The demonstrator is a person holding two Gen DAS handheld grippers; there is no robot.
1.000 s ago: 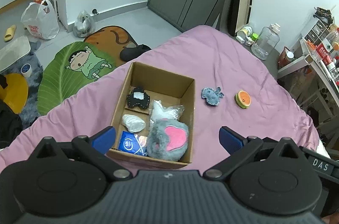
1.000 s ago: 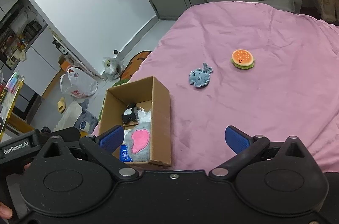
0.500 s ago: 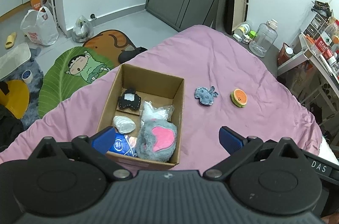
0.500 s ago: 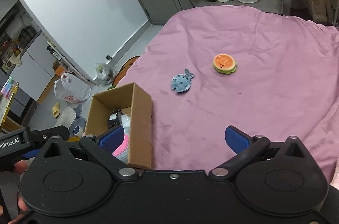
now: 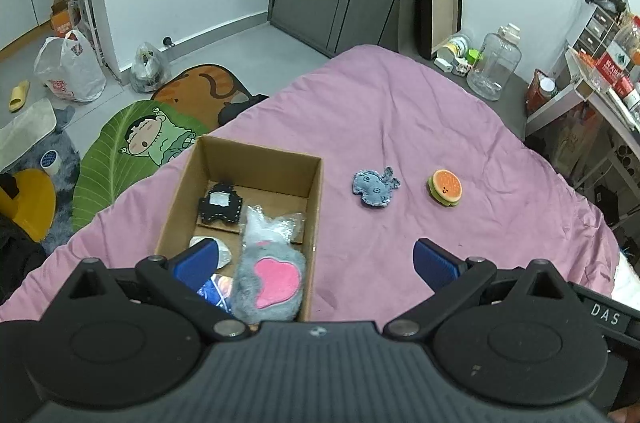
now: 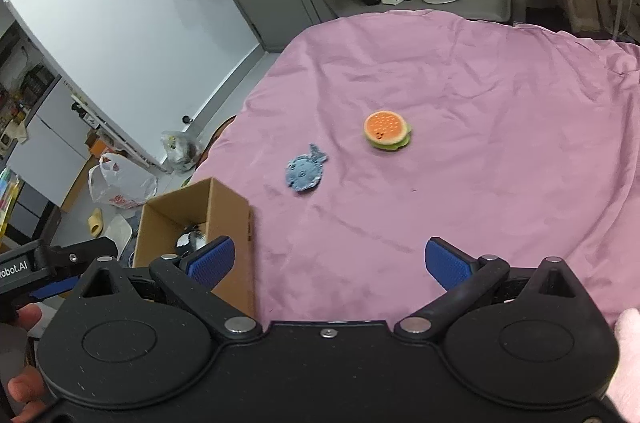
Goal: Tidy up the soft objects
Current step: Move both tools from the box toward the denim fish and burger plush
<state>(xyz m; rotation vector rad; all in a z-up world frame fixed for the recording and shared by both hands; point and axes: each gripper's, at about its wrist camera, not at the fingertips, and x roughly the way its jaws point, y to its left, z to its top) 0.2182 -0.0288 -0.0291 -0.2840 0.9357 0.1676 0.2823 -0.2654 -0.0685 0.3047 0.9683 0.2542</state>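
A cardboard box sits on the pink bed sheet and holds a grey plush with a pink heart, a black patch, a clear bag and other soft items. A blue fish plush and an orange burger plush lie on the sheet to the right of the box. My left gripper is open and empty above the box's near right corner. My right gripper is open and empty, with the fish, the burger and the box ahead of it.
The bed's left edge drops to a floor with cartoon mats and plastic bags. A clear water jug and a shelf unit stand past the far right side of the bed. The left gripper's body shows at the left of the right wrist view.
Both grippers have shifted right and forward over the bed. The box has slid toward the left of both views and the two plushes sit nearer the centre. Both stay open.
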